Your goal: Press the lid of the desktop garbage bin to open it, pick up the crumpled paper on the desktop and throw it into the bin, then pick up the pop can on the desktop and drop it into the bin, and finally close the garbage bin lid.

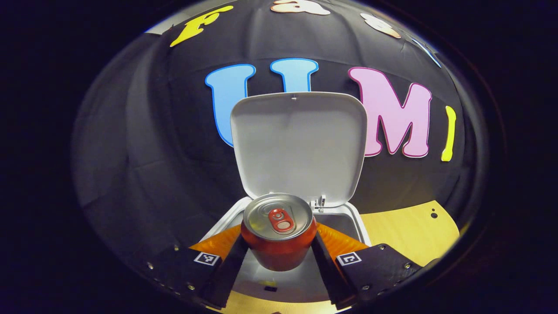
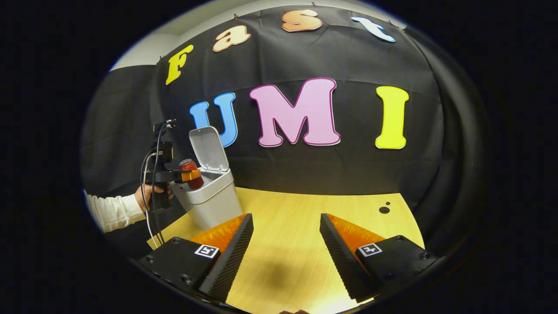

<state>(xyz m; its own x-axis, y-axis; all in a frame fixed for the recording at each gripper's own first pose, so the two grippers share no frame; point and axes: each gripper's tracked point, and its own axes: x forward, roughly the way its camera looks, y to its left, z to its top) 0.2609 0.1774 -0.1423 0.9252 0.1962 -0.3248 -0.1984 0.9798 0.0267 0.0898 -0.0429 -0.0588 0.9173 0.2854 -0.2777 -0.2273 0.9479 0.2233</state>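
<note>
In the left gripper view a red pop can [image 1: 279,237] with a silver top stands upright between the fingers of my left gripper [image 1: 279,257], which is shut on it. The can hangs over the mouth of the white bin [image 1: 359,222], whose lid [image 1: 298,146] stands raised behind it. In the right gripper view the same bin [image 2: 213,198] sits at the table's left, lid [image 2: 208,148] up, with the left gripper [image 2: 188,175] holding the can [image 2: 191,172] above its rim. My right gripper [image 2: 283,244] hovers open over bare wood, nothing between its fingers.
The light wooden table [image 2: 305,226] stretches right of the bin, with small dark holes [image 2: 383,209] near its far right corner. A hand in a white sleeve [image 2: 115,209] holds the left gripper, with cables hanging from it. Black cloth walls the back.
</note>
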